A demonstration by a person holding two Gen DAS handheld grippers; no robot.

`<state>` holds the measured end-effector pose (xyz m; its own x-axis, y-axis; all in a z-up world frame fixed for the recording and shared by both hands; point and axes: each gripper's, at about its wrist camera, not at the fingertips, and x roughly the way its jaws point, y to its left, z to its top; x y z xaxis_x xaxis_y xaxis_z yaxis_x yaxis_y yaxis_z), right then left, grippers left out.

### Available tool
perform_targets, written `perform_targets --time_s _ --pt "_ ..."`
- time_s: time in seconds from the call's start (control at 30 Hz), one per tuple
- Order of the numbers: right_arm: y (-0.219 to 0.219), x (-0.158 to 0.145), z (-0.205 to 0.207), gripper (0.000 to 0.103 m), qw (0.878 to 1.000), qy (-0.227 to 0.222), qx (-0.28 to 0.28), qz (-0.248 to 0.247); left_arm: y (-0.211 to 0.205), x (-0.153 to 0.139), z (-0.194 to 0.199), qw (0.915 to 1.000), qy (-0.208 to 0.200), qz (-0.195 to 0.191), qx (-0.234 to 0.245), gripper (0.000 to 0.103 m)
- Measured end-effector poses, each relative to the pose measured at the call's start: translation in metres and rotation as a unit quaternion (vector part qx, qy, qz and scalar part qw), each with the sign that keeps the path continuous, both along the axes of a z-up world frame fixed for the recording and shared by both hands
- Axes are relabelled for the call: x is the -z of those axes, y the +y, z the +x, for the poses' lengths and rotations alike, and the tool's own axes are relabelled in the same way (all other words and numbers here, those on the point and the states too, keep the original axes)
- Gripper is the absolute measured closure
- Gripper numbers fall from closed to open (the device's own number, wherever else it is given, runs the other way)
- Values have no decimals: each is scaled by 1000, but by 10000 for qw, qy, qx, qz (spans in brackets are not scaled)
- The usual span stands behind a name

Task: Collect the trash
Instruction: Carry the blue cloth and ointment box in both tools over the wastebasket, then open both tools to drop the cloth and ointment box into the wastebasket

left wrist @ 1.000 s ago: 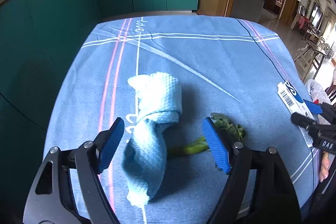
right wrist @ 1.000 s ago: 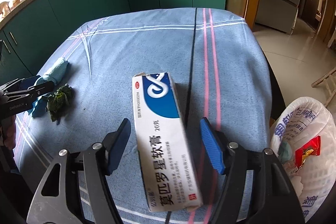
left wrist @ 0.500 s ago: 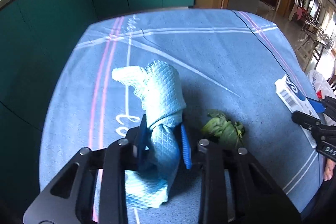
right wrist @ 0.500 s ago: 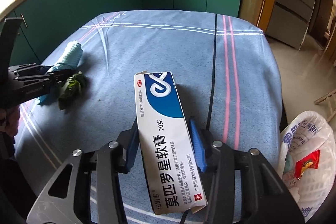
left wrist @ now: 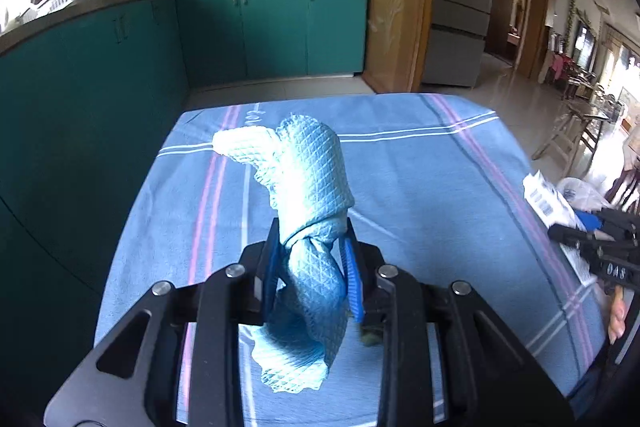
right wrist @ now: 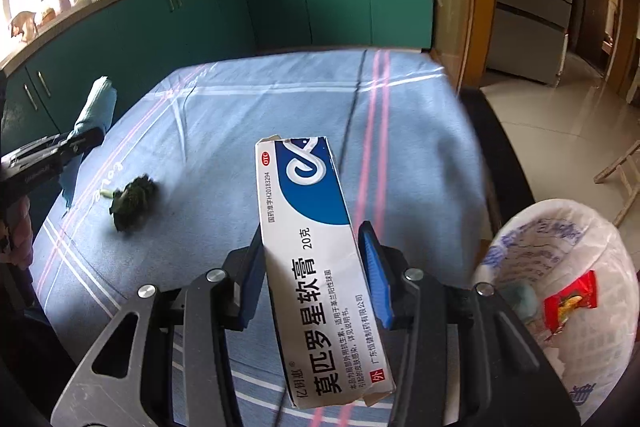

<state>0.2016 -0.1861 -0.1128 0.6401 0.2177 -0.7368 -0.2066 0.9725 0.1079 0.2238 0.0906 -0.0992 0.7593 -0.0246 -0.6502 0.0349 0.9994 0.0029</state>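
1. Left gripper clamped on the light blue cloth at its knotted middle; cloth lifted off the blue striped tablecloth, rolled end sticking out ahead of the pads, loose tail hanging below them.
2. Right gripper clamped on the white-and-blue medicine box across its width; box clear of the table, most of its length ahead of the pads, torn flap near the wrist.
3. Trash bag low to the right of the right gripper, open, a red wrapper already inside.
4. Leafy green scrap on the table, ahead and left of the right gripper; not picked up.
5. Risks, as judged:
   - Soft cloth held at one narrow point: could slide through the pads on a fast swing, or the tail could snag the table edge.
   - Cloth may not be trash at all; binning it likely a mistake.
   - Thin cardboard: may crush and pivot between the pads, or clip the bag rim on release.
   - Both grippers heading for one bag: collision risk.
6. Readable on box: "OTC", "20克", "国药准字H20183294", large "莫匹罗星软膏", red "外". Bag print illegible. Grey script on tablecloth unclear.
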Motion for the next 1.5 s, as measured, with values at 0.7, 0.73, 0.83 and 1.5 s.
perform_targets --time_s 0.7,0.73,0.83,1.5 --pt "-164 -21 -44 58 9808 -348 1886 339 -190 1 -21 9790 9 -52 2038 74" --pt "-166 -20 -45 58 9805 -330 1904 346 -198 3 -23 9779 27 -19 2092 74" --pt "-172 -19 -47 58 9791 -277 1985 357 -221 8 -28 9736 34 75 2280 74" --pt "-239 -8 -73 58 9612 39 2714 489 -379 26 -24 9405 8 212 3391 73"
